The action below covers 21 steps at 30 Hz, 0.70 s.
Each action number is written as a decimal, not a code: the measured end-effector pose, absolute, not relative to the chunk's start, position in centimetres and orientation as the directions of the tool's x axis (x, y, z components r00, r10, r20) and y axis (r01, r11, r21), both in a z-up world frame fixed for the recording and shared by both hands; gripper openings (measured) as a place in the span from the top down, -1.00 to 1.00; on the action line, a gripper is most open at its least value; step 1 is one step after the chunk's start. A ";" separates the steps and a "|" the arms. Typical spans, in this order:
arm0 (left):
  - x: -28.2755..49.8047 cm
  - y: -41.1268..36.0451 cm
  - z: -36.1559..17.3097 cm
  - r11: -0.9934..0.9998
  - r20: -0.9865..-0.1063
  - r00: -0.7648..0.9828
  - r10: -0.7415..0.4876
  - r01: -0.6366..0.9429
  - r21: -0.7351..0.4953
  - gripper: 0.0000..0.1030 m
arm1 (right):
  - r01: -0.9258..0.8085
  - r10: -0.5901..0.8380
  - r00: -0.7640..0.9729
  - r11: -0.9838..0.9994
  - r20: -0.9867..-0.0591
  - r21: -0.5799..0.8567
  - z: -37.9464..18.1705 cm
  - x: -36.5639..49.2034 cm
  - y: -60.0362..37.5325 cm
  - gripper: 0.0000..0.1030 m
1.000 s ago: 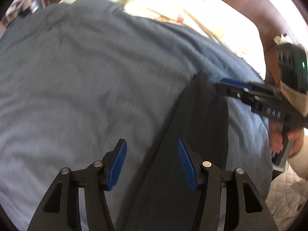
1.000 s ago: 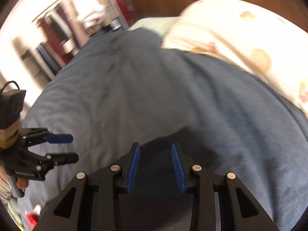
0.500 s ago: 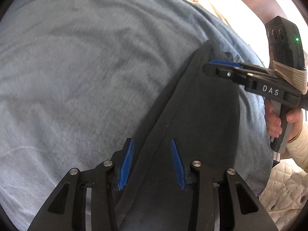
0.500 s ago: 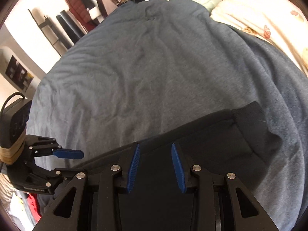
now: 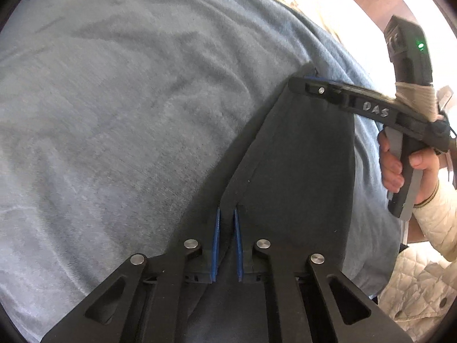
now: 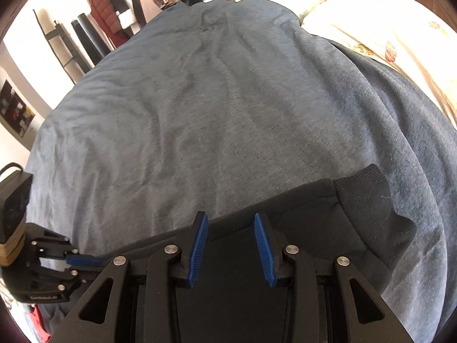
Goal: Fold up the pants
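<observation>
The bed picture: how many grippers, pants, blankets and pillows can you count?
Grippers: 2, the left gripper and the right gripper
Pants: 1, the dark pants
Blankets: 1, the blue-grey blanket
Pillows: 1, the cream flowered pillow
Total: 5

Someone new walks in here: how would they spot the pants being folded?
Look at the bed under its wide blue-grey blanket, with a cream floral pillow at one end. The pants lie flat along the blanket's near edge. They are the only near-black cloth there, with a ribbed band at one end.
</observation>
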<state>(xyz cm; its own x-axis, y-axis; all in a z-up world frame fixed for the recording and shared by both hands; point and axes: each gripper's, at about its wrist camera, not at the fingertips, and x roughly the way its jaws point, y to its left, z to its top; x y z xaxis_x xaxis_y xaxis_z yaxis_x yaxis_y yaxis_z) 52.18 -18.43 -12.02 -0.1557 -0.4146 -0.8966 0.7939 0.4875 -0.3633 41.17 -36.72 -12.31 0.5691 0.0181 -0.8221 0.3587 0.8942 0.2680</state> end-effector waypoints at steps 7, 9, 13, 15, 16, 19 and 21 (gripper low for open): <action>53.0 -18.3 -12.6 0.513 -0.906 -0.121 -0.405 0.790 -0.335 0.79 | 0.402 -0.034 0.563 0.884 -0.826 0.238 -13.0 42.2 -37.7 0.31; 53.2 -18.1 -12.9 0.515 -0.906 -0.119 -0.405 0.789 -0.334 0.79 | 0.408 -0.043 0.565 0.882 -0.824 0.234 -13.3 42.6 -38.0 0.31; 53.7 -17.7 -13.6 0.525 -0.907 -0.130 -0.400 0.779 -0.343 0.78 | 0.405 -0.052 0.551 0.889 -0.833 0.213 -14.2 43.5 -38.3 0.31; 53.6 -17.5 -13.6 0.531 -0.910 -0.127 -0.396 0.776 -0.339 0.71 | 0.403 -0.059 0.546 0.893 -0.835 0.201 -14.5 43.8 -38.4 0.31; 53.6 -17.5 -13.5 0.536 -0.912 -0.121 -0.391 0.776 -0.333 0.65 | 0.403 -0.060 0.543 0.894 -0.838 0.196 -14.5 43.9 -38.5 0.31; 53.8 -17.2 -12.8 0.566 -0.916 -0.071 -0.395 0.766 -0.304 0.33 | 0.407 -0.063 0.544 0.892 -0.837 0.197 -14.3 44.1 -38.6 0.31; 54.1 -16.4 -11.5 0.589 -0.911 -0.021 -0.412 0.757 -0.284 0.26 | 0.408 -0.067 0.552 0.891 -0.831 0.199 -13.5 44.0 -38.5 0.31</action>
